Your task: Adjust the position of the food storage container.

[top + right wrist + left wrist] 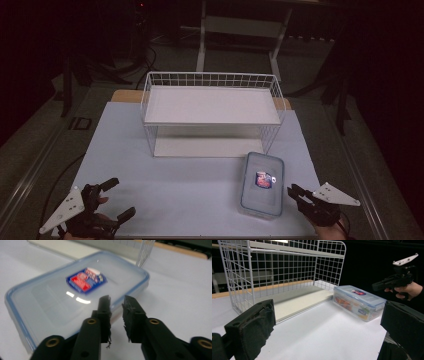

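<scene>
Beside the wire rack [212, 107], lidded food box [262, 184], right gripper [296, 193] nearly closed, empty, left gripper [116, 198] wide open

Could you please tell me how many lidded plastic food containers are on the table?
1: the food container lies flat beside the wire rack's front right corner, just ahead of the right gripper.

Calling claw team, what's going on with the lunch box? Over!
Left claw open, idle. Right claw nearly closed, empty, beside lunch box. Lid on. Wire rack behind.

The room is dark; light from above brightens the desk [175, 190]. Glare sits on the box lid [75, 298], blurred toward 12 o'clock.
</scene>
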